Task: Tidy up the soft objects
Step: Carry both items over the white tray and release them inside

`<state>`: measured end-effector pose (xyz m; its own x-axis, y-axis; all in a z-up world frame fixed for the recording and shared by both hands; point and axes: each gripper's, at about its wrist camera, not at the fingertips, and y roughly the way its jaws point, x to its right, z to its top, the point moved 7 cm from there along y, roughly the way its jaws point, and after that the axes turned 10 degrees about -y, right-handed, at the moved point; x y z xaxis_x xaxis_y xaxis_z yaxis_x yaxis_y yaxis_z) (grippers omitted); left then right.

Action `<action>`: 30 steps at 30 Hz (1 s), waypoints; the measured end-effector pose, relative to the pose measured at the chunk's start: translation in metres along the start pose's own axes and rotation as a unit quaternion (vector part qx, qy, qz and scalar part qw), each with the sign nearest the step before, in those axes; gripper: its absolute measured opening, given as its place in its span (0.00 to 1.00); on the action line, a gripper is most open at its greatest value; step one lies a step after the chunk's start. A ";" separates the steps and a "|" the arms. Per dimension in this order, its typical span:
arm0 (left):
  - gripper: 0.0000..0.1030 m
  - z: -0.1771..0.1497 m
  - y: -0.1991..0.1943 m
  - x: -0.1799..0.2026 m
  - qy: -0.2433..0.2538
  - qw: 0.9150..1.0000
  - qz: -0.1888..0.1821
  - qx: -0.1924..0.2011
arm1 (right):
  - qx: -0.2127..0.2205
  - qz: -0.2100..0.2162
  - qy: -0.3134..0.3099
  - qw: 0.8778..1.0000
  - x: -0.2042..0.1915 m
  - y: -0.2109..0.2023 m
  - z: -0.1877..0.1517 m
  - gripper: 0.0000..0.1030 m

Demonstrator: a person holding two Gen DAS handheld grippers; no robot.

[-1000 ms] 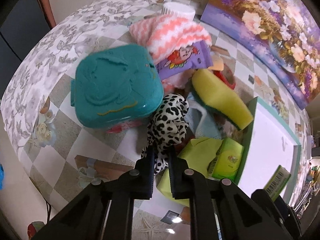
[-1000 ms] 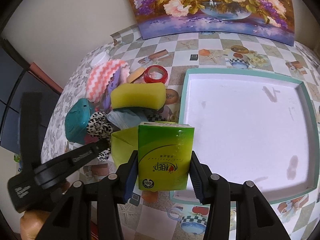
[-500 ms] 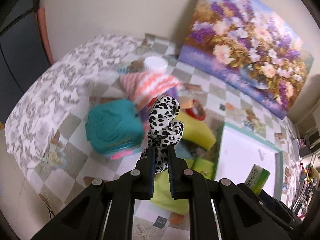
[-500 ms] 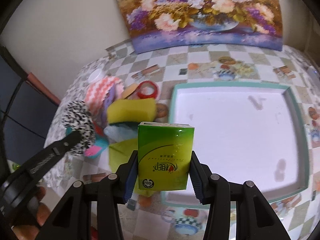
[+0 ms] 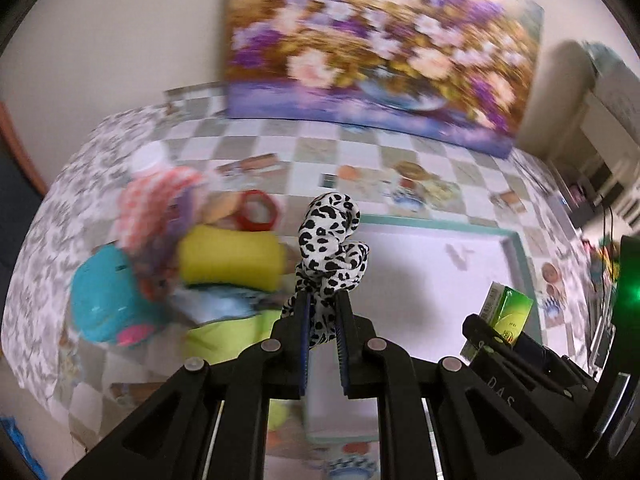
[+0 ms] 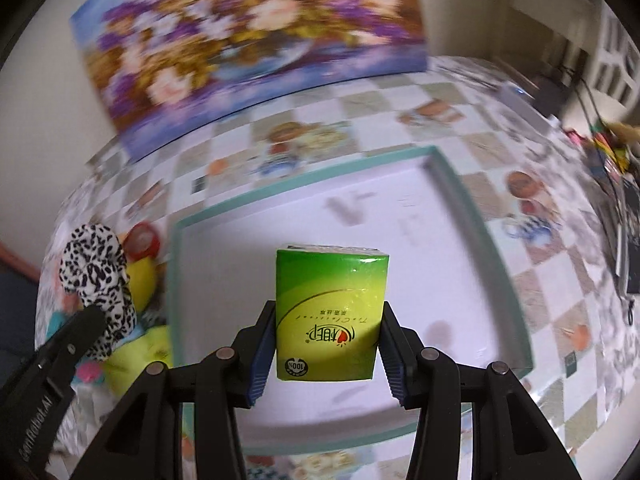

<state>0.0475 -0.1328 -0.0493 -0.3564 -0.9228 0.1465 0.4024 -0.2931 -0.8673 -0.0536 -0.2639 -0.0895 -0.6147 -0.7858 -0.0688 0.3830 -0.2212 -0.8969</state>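
Observation:
My left gripper (image 5: 322,300) is shut on a black-and-white spotted scrunchie (image 5: 330,240), held in the air over the left edge of the white tray (image 5: 516,256). The same scrunchie (image 6: 98,268) shows at the left of the right wrist view. My right gripper (image 6: 330,320) is shut on a green tissue pack (image 6: 330,312), held upright above the tray (image 6: 176,280). That pack (image 5: 506,312) also appears at the right of the left wrist view. Left of the tray lies a pile with a yellow sponge (image 5: 232,258) and a pink-and-white knitted cloth (image 5: 156,196).
A teal plastic case (image 5: 104,296), a red tape roll (image 5: 258,212), a yellow-green cloth (image 5: 228,332) and a white jar lid (image 5: 148,158) lie left of the tray. A flower painting (image 5: 380,48) leans on the wall behind. Cables and clutter sit at the far right (image 6: 612,152).
The left gripper lifted the scrunchie out of the pile and carried it right, over the tray's edge. The right gripper carried the tissue pack further over the tray. Both views rolled.

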 end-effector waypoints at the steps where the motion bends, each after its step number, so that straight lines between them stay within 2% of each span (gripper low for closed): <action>1: 0.12 0.000 0.005 0.010 0.009 1.000 -0.001 -0.002 | -0.001 -0.005 0.009 1.000 0.008 0.001 0.001 0.49; 10: 0.13 0.000 0.045 0.061 0.050 0.999 -0.011 -0.010 | -0.017 -0.042 0.030 0.999 0.046 0.026 0.011 0.49; 16: 0.15 0.005 0.073 0.073 0.051 0.998 -0.007 -0.021 | -0.022 -0.054 0.023 0.998 0.052 0.043 0.019 0.49; 23: 0.15 0.016 0.088 0.078 0.043 0.999 -0.009 -0.020 | -0.020 -0.066 0.013 0.997 0.055 0.051 0.029 0.49; 25: 0.18 0.018 0.089 0.078 0.040 0.999 -0.012 -0.022 | -0.021 -0.069 0.011 0.997 0.056 0.051 0.031 0.49; 29: 0.40 0.021 0.089 0.075 0.029 0.999 -0.016 -0.024 | -0.016 -0.070 0.007 0.997 0.056 0.048 0.035 0.50; 30: 0.43 0.022 0.089 0.074 0.028 0.999 -0.016 -0.023 | -0.014 -0.071 0.005 0.997 0.056 0.046 0.036 0.50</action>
<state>0.0754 -0.2327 -0.1048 -0.4150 -0.8975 0.1491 0.3520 -0.3095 -0.8834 -0.0459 -0.3389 -0.1192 -0.6687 -0.7415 0.0548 0.2725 -0.3130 -0.9098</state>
